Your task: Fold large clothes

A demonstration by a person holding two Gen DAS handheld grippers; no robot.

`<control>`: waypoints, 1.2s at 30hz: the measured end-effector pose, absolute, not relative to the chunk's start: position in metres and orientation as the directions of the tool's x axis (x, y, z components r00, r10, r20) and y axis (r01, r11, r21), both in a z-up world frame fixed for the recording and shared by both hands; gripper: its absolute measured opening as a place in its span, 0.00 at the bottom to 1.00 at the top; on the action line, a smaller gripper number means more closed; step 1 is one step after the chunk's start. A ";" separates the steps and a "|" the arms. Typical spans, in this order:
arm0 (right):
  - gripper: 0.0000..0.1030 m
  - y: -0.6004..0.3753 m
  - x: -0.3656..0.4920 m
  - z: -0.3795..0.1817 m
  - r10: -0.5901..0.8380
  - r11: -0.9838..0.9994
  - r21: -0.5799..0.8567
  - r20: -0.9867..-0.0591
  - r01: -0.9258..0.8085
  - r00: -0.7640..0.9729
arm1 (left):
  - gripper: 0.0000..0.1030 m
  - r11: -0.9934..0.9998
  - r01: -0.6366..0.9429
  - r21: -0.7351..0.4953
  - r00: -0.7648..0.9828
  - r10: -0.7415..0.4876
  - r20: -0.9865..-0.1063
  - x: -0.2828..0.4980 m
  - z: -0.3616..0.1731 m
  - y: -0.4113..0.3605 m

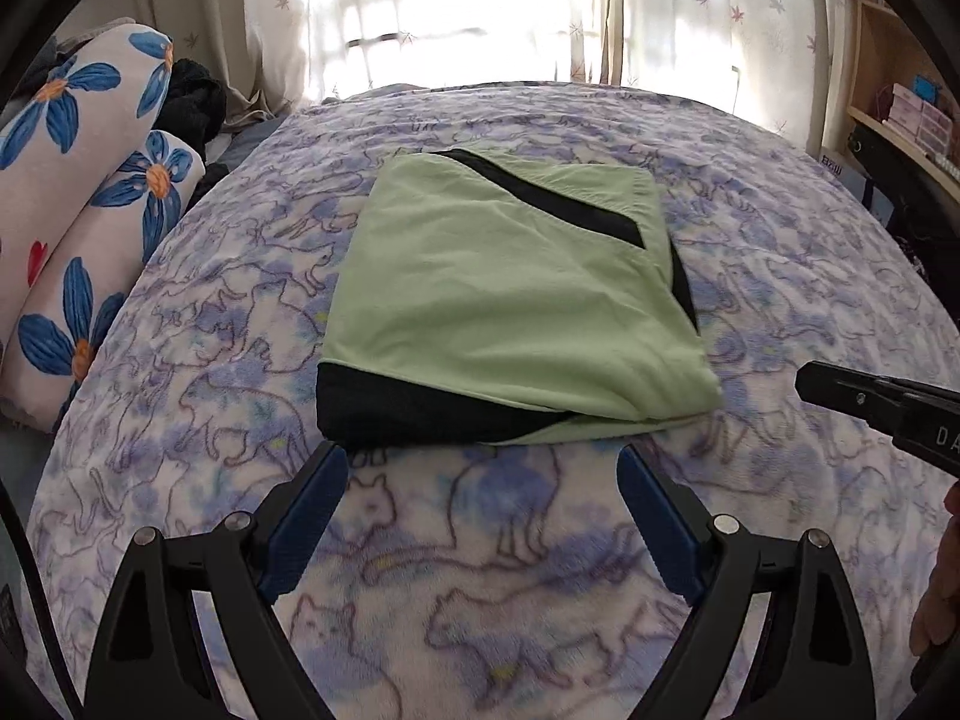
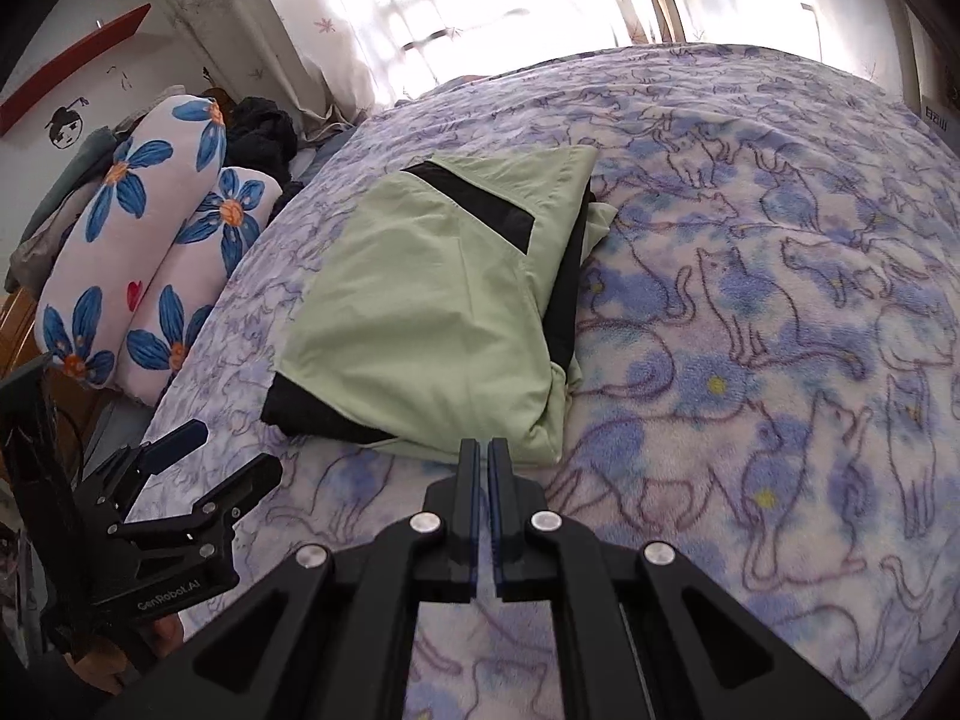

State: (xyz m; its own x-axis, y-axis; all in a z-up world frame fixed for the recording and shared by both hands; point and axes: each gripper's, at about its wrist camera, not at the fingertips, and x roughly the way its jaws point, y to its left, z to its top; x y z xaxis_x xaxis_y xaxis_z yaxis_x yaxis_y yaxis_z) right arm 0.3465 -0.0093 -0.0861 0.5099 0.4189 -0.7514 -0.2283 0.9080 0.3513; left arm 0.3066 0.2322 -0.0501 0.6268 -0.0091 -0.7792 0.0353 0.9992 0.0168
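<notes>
Left wrist view showed the left gripper spread wide and holding nothing, just short of the folded pale-green-and-black garment; the right gripper was pressed closed, empty.

Green-and-black garment lies folded flat on bed

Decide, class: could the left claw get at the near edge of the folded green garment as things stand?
Probably yes. The left claw is open just short of the green garment, with only bare blanket between them.
</notes>
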 end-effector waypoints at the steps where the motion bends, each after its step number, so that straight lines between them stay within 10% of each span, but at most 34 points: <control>1: 0.02 -0.012 0.335 -0.076 0.419 0.908 0.346 -0.748 -0.236 0.515 | 0.88 0.999 0.031 0.009 0.621 -0.012 -0.784 0.296 -0.041 0.230; 9: 0.05 -0.037 0.234 -0.011 0.379 0.924 0.259 -0.727 -0.282 0.573 | 0.88 0.994 0.037 -0.101 0.627 -0.101 -0.773 0.205 0.017 0.214; 15: 0.47 -0.064 0.173 0.000 0.325 0.944 0.213 -0.716 -0.251 0.618 | 0.89 0.997 0.033 -0.070 0.643 -0.074 -0.762 0.136 0.038 0.184; 36: 0.62 -0.116 0.064 -0.033 0.131 0.991 0.118 -0.756 -0.063 0.642 | 0.99 0.993 -0.049 -0.108 0.627 -0.054 -0.777 0.036 -0.006 0.119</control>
State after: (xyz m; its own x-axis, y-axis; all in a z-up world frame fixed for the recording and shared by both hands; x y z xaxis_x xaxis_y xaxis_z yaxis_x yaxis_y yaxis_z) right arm 0.0639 -0.1164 -0.0334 0.6416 0.1309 -0.7558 -0.0630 0.9910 0.1181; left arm 0.0365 0.1186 -0.0058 0.6274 -0.0536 -0.7768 -0.0492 0.9929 -0.1082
